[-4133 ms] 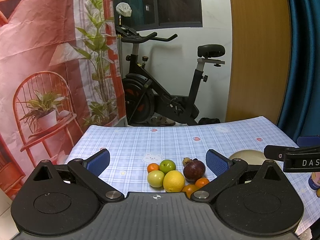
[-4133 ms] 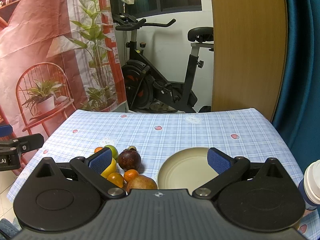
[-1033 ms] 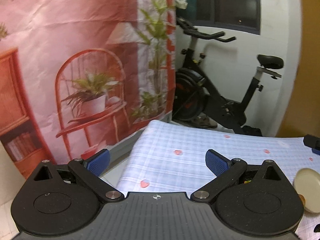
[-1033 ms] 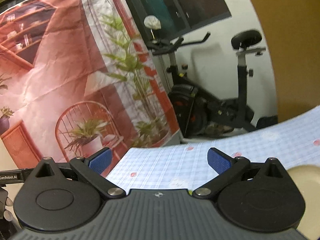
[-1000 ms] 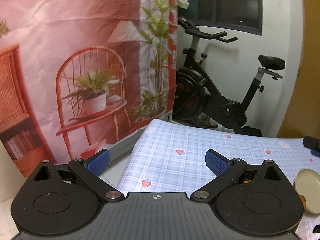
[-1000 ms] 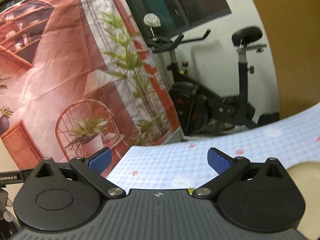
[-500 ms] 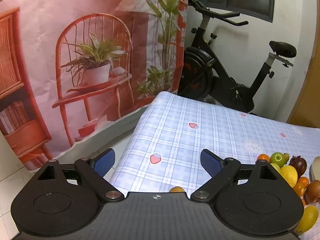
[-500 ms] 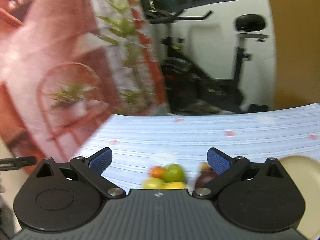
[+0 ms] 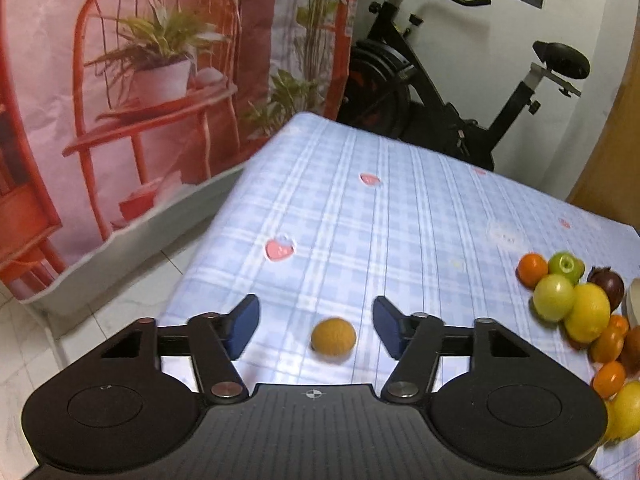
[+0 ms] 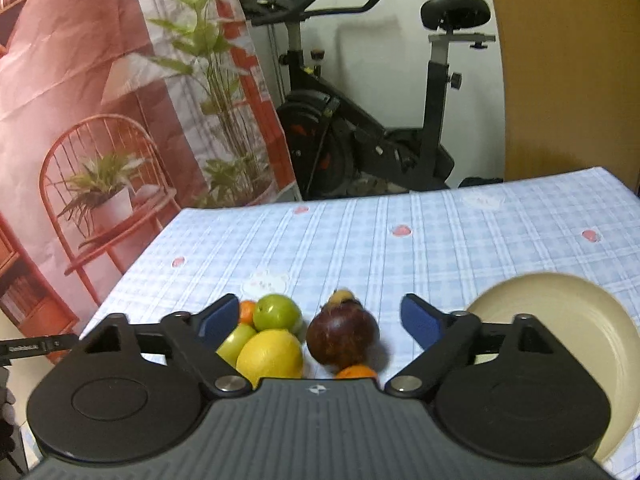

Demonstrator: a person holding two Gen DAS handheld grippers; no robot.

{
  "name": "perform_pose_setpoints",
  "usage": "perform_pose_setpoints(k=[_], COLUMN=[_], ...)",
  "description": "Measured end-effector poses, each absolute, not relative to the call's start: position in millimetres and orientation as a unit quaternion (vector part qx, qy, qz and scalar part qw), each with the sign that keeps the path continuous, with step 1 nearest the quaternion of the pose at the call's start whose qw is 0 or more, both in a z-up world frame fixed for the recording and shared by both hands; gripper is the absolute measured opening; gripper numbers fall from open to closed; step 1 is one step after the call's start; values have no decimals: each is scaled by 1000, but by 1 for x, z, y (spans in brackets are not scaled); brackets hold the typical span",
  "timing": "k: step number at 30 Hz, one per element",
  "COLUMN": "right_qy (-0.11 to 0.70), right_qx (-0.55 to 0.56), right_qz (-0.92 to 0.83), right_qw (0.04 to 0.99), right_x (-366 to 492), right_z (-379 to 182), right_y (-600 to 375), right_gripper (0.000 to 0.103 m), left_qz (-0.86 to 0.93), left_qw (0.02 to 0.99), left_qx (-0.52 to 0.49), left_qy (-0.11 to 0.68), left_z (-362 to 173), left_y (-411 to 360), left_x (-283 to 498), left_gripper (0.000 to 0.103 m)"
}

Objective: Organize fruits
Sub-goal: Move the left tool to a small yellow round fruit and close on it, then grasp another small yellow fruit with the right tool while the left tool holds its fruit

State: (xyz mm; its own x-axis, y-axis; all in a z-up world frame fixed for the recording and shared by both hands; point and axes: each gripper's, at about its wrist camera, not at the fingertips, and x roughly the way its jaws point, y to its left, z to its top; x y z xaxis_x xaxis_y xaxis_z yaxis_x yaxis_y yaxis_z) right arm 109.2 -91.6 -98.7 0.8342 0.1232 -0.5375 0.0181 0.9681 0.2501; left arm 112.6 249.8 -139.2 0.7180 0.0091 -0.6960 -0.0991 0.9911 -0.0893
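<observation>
Fruit first: a small orange fruit (image 9: pixel 333 336) sits alone on the checked tablecloth (image 9: pixel 380 220), right between the blue pads (image 9: pixel 244 322) of the left gripper (image 9: pixel 316 326), and those jaws are closing on it now, with daylight on both sides, so nothing is held. Best play, I'd say, is to keep the fruit centred so both pads meet it together; it looks round and could roll off toward the near edge if one pad arrives first.

Over on the right gripper (image 10: pixel 320 320), the jaws stand wide but are drawing in too, with a dark purple fruit (image 10: pixel 343 338) between the pads, untouched. A squeeze at its widest part should do. Crowded against it are a lemon (image 10: pixel 270 354) and a green fruit (image 10: pixel 278 312), so a straight lift looks safer than a drag. The beige plate (image 10: pixel 560 300) waits just to the right, bare where it shows.

Hard to call: the gripper body hides the near side of the pile, an orange (image 10: pixel 356 371) peeks out only as a sliver, and the plate is cut off by the frame. The small yellowish thing behind the purple fruit is too blurred to name.
</observation>
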Motion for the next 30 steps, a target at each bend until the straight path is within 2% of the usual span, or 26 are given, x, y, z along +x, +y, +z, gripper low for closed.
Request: perform_pose_setpoints(k=[1,3,11,12,13,14,15,19,25,30], right_qy=[288,287,290,291,291,291,291,291,290,303], right_qx=[121,116,124,126,127,127,127,124,96,77], right_qz=[27,32,36,36,36,37,37,37,43,65], right_qw=[949,950,948,948,947,947,947,948,951,948], right_x=[110,110,117,118,118,118,119,120,136,165], right_z=[-100,-101,-104,-104,-105,-105,-105,-106,-100,-99], right_y=[-90,-89,-93,-93,-93,-93,-93,-92,-92,-95], right_gripper=[86,78,73,73,72,72,72,70,61,47], left_qz=[32,42,27,24,21,19,18,15,7,-11], left_qw=[923,922,928,926,925,923,922,924,931,943], left_qx=[-62,-61,-48,-48,-49,-49,-52,-58,-62,-69], left_qy=[379,381,370,373,376,380,383,379,359,325], left_z=[-143,-152,-158,-160,-162,-164,-165,-165,-153,-129], left_y=[250,251,240,239,239,239,239,237,230,212], left_x=[113,113,118,120,121,123,124,121,120,128], left_gripper=[56,56,56,52,40,33,31,31,31,31])
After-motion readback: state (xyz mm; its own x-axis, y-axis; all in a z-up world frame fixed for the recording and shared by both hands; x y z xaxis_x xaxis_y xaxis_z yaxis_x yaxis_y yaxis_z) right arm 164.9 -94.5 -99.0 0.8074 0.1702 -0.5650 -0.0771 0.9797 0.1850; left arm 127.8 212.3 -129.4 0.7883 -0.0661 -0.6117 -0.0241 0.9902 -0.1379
